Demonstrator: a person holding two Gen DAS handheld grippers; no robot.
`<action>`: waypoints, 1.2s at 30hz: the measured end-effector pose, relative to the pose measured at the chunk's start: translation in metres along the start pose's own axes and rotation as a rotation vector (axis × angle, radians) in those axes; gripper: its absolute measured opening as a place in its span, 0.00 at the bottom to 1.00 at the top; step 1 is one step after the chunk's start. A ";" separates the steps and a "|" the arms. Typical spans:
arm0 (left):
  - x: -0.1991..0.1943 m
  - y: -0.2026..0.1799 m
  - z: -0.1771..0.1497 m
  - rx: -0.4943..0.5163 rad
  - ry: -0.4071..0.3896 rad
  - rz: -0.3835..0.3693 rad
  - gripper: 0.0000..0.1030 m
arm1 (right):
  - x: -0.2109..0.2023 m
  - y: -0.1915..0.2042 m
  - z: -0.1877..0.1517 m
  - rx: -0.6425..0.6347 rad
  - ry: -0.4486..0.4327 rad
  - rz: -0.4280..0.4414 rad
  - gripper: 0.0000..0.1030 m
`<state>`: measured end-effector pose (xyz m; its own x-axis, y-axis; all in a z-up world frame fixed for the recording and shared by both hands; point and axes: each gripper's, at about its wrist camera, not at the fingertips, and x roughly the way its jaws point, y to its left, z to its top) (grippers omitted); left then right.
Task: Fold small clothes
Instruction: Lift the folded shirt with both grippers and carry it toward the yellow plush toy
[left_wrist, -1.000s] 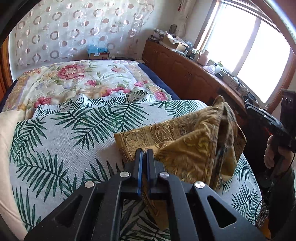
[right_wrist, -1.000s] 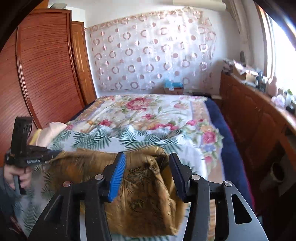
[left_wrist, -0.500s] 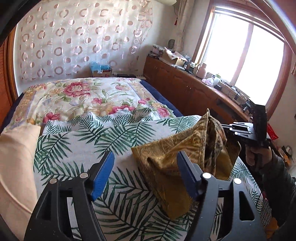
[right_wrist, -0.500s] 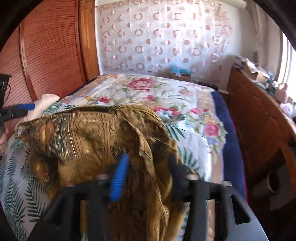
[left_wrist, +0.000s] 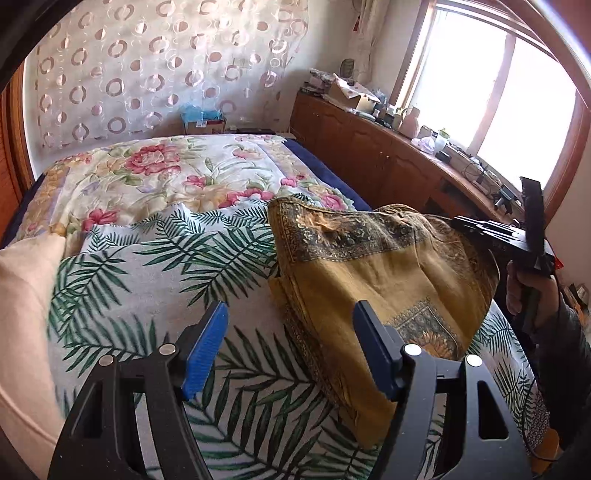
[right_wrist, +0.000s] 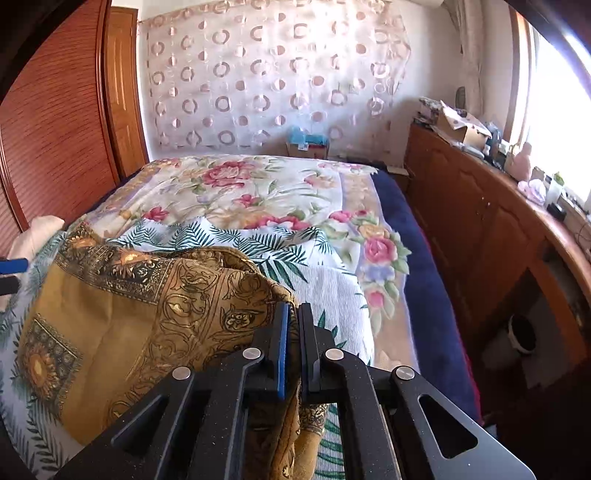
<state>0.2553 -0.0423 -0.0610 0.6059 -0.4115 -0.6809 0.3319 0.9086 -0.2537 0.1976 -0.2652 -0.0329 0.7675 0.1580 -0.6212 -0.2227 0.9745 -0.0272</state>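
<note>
Mustard-gold paisley cloth (left_wrist: 376, 273), thin and scarf-like, sat on the palm-leaf sheet (left_wrist: 155, 266) at the near end of the bed (left_wrist: 177, 177), on the window side. Right gripper (right_wrist: 291, 314) had its jaws nearly together with a bunched edge of the cloth pinched between the blue pads (right_wrist: 282, 354); some fabric hung down below the jaws. Left gripper (left_wrist: 291, 339) was spread wide, holding nothing, hovering just above the sheet with the cloth's near-left edge lying between and under its fingers.

Why like this, my read: the right side gripped one end and kept it raised so the cloth draped in a tent instead of lying flat, which gave the free left gripper a clear edge to go for. The left gripper's wide opening fits a grab being lined up, not a hold. The fold looked mid-way, with layers doubled but untidy and not yet laid flat.

Orientation: in the left wrist view the long axis ran roughly across the bed, from the dark bordered corner (left_wrist: 295, 218) toward the pinched end at the right gripper (left_wrist: 491, 240). The lifted end pointed up and toward the window side; the low end pointed toward the bed's middle. A medallion panel (right_wrist: 44, 362) faced up on the lower layer. I couldn't tell how many layers were stacked underneath. A cream pillow (left_wrist: 22, 295) lay well apart at the left.
</note>
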 end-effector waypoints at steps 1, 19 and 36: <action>0.008 0.001 0.002 -0.004 0.016 0.010 0.69 | -0.003 -0.001 0.001 0.009 -0.001 0.005 0.23; 0.060 0.005 0.007 -0.076 0.119 -0.126 0.21 | 0.038 -0.043 0.015 0.060 0.168 0.159 0.65; -0.084 0.010 0.007 -0.070 -0.213 -0.065 0.07 | -0.018 -0.003 0.059 -0.127 -0.078 0.307 0.15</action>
<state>0.2122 0.0004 -0.0017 0.7265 -0.4683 -0.5029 0.3286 0.8795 -0.3443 0.2200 -0.2613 0.0240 0.6955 0.4574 -0.5541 -0.5200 0.8527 0.0512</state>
